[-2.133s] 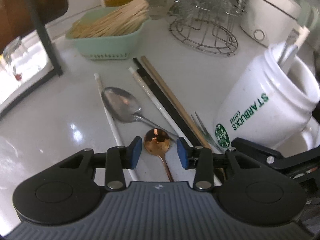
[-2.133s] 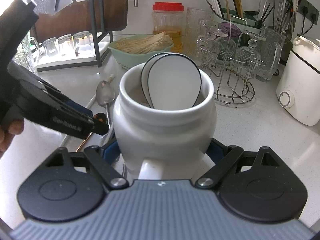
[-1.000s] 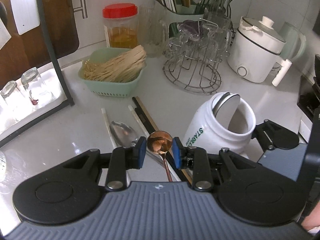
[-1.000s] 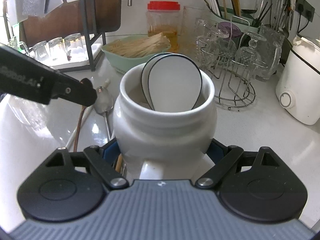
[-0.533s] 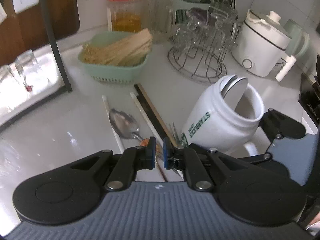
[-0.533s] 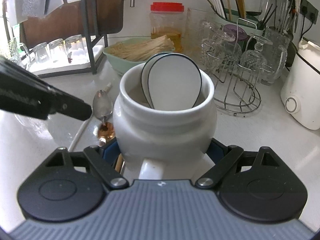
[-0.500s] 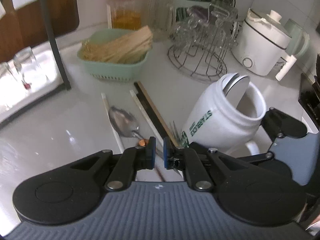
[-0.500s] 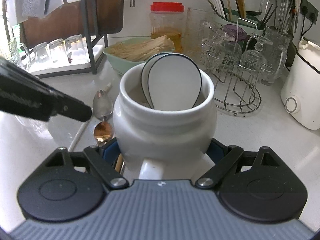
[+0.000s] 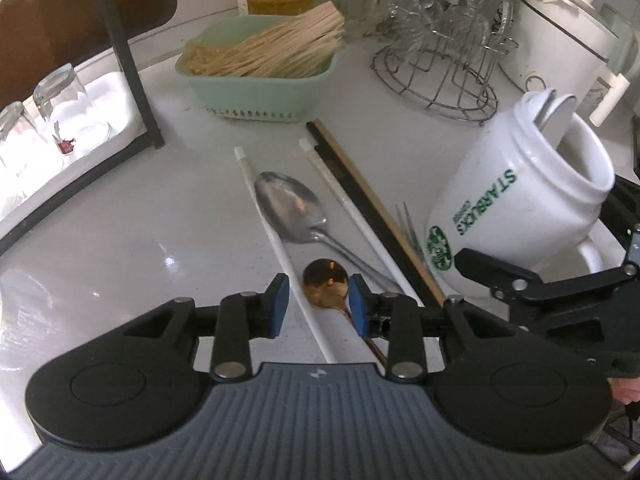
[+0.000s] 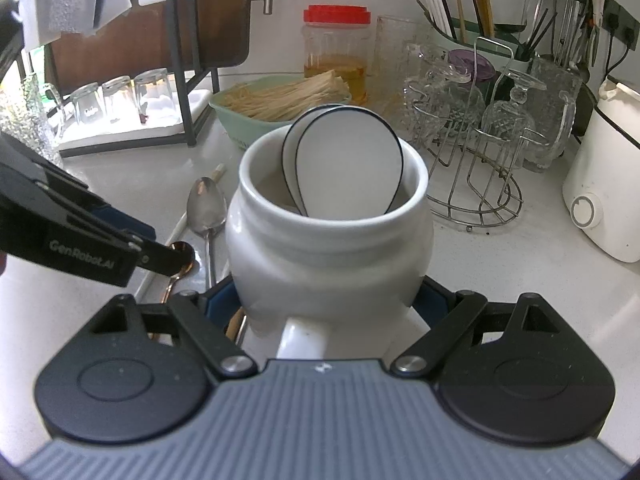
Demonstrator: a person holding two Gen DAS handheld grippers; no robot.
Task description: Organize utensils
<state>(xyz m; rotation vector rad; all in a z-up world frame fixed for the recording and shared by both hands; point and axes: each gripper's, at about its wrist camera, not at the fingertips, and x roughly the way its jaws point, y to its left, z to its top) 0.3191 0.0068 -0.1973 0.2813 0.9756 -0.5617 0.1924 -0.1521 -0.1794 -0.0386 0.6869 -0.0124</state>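
White counter [image 9: 100, 240], cluttered. Right hand-held gripper [image 10: 332, 300] clamps a white mug [image 10: 328, 236], tilted, two white spoons [image 10: 348, 168] standing inside. Left hand-held gripper [image 9: 318, 304], jaws just opened and gripping nothing, straddles the bowl of a copper spoon [image 9: 325, 282] lying on the counter; right pad beside the bowl, left pad apart. Beside it lie a steel spoon [image 9: 290, 210], chopsticks [image 9: 352, 196] and a fork [image 9: 408, 224], next to the mug.
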